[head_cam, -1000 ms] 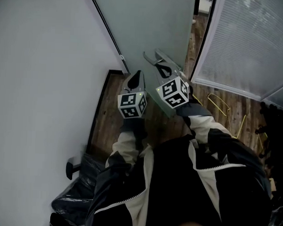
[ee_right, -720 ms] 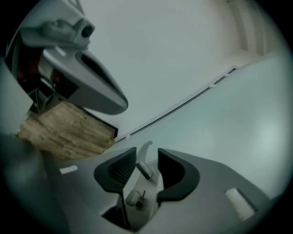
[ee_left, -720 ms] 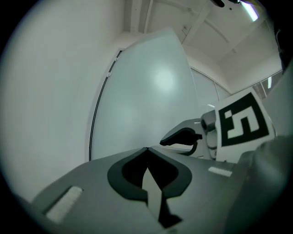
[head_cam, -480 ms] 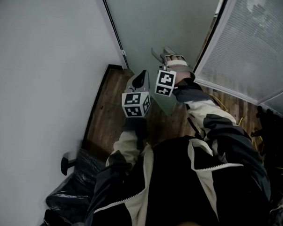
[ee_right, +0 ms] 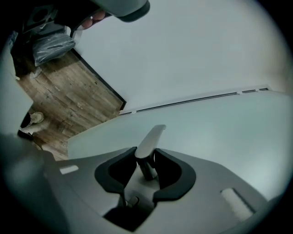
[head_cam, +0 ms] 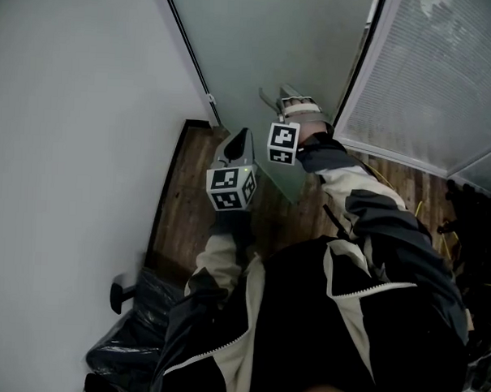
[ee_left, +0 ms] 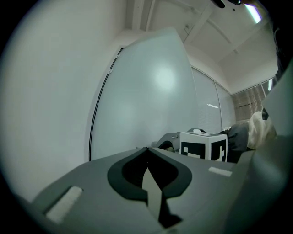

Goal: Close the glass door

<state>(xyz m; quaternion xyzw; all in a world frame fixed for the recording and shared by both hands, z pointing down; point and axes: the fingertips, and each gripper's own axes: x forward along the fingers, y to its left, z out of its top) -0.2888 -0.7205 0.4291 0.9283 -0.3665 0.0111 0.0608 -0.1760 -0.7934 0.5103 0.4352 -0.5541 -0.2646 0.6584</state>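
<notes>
**Greys, Black and One Strip of Brown**

The glass door (head_cam: 260, 45) is a frosted, pale grey-green, edged by a thin black line, and its handle (ee_right: 150, 137) is matt silver. The wall (head_cam: 71, 102) is plain off-white. The floor (head_cam: 188, 205) shows brown wood-grain planks (the only warm tone here). The left gripper (ee_left: 147, 151) is mid-grey with black jaw linings, and its cube (head_cam: 229, 188) carries black squares on white. The jacket (head_cam: 305, 316) is black with cream panels. The blind (head_cam: 430, 69) is pale grey and finely ribbed. The bag (head_cam: 133, 345) is glossy black.
</notes>
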